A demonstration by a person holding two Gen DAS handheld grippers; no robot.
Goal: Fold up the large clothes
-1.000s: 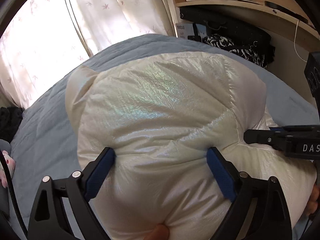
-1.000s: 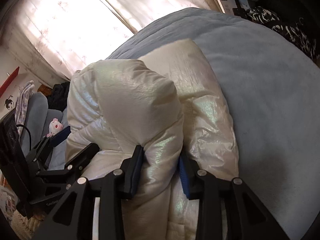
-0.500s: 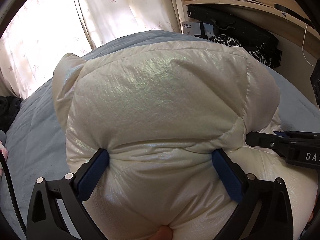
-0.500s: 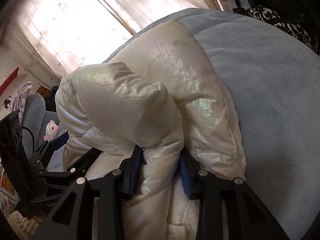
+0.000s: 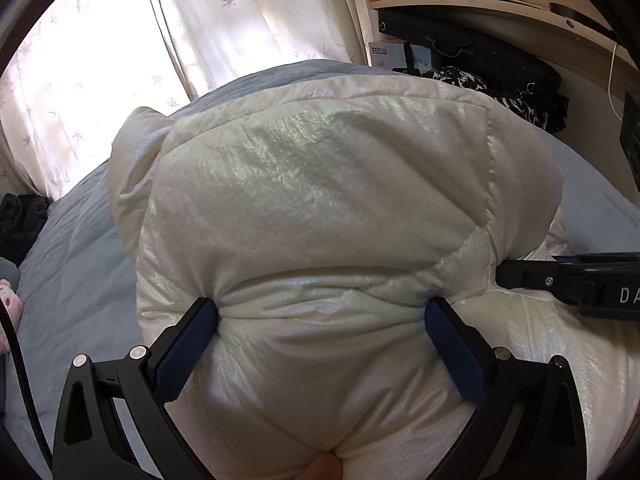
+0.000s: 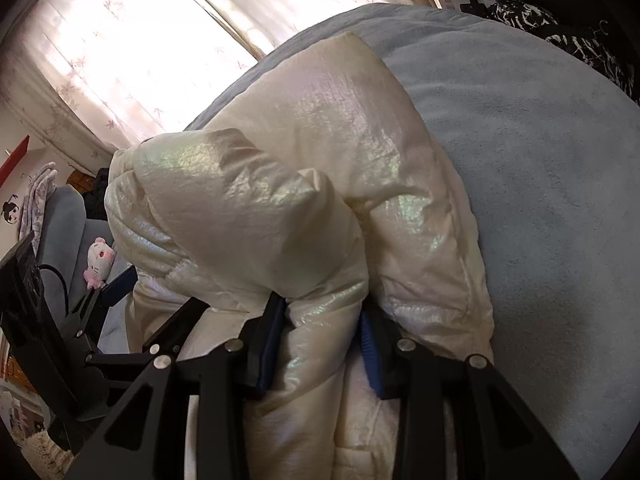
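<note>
Jaws of the left gripper (image 5: pixel 320 316), just opened to their widest, bracket a fat fold of the puffer jacket (image 5: pixel 320 184); the right gripper (image 6: pixel 322 334) pinches a narrow roll, likely pinning the bundle on the bed (image 6: pixel 540 160). Curtains (image 5: pixel 120 40) at eleven o'clock, shelf clutter at one; nothing obstructs.

Blue bedspread (image 6: pixel 540 184), floral curtains (image 5: pixel 120 60), wooden shelf (image 5: pixel 500 12), pink plush toy (image 6: pixel 98 264).

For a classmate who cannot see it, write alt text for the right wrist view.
The right gripper pinches a puffy fold of a shiny cream padded jacket lying on a pale blue bedspread. The left gripper reaches in from the left, with sunlit patterned curtains behind.
</note>
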